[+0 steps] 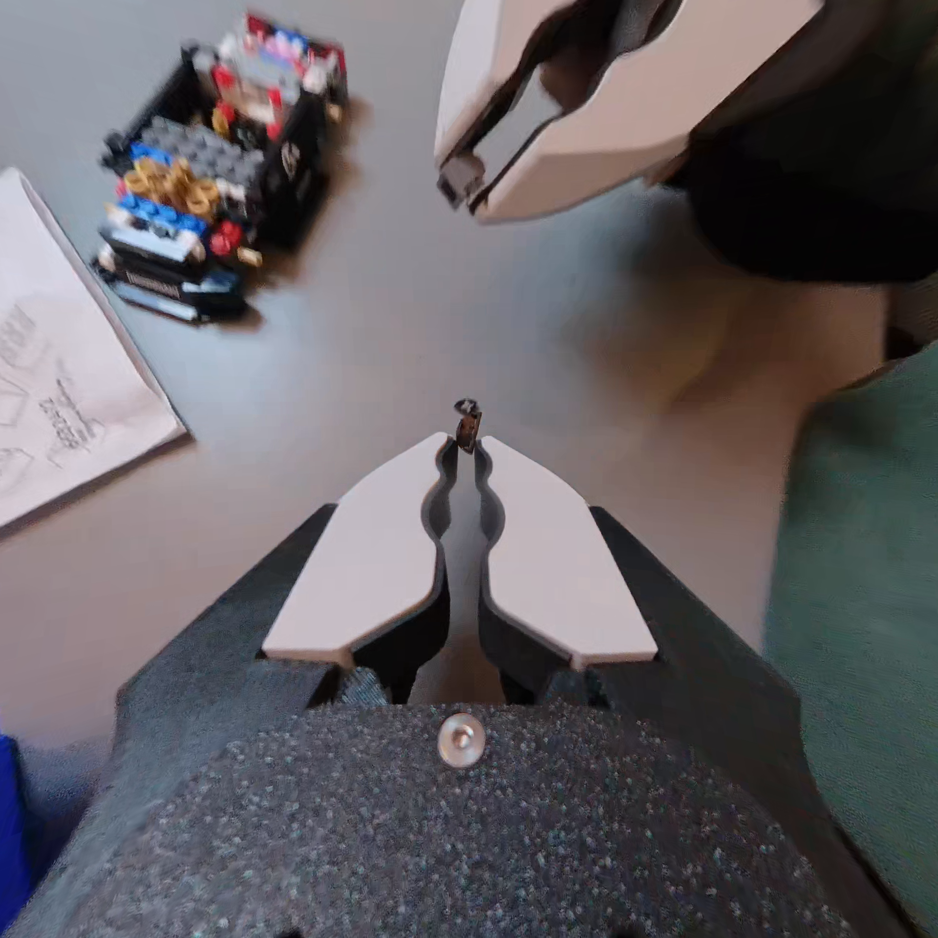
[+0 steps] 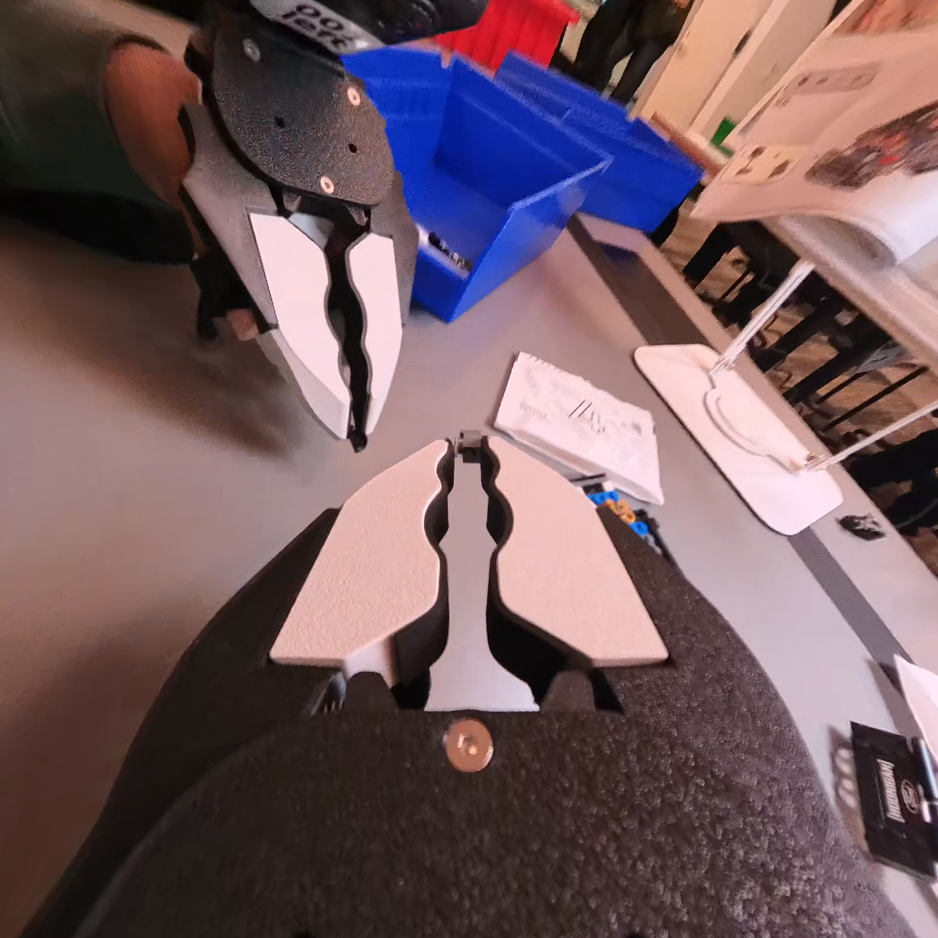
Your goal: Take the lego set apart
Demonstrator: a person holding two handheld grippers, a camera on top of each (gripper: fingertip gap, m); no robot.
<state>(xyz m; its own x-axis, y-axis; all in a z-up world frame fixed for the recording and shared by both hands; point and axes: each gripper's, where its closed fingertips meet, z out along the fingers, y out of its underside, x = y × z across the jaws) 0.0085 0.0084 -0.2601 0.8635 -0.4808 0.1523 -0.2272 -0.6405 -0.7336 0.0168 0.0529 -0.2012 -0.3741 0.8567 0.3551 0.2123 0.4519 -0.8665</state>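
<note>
The lego set (image 1: 223, 167), a black-walled build with blue, red, gold and grey parts, stands on the grey table at the upper left. My left gripper (image 1: 467, 441) is shut on a small dark piece (image 1: 468, 424) that sticks out of its tips. My right gripper (image 1: 464, 195) comes in from the upper right, shut on a small grey piece (image 1: 459, 177). In the right wrist view my right gripper (image 2: 469, 449) pinches the grey piece (image 2: 469, 440). The left gripper (image 2: 358, 439) hangs just left of it with the dark piece (image 2: 359, 444). The two pieces are apart. The set (image 2: 622, 510) is mostly hidden behind my right finger.
A paper booklet (image 1: 66, 375) lies left of the set, also in the right wrist view (image 2: 578, 421). A blue bin (image 2: 507, 203) stands at the back of the table. A white lamp base (image 2: 736, 436) sits to the right. A black printed part (image 2: 893, 797) lies near the right edge. Tip to tip, the grippers are about 8 cm apart.
</note>
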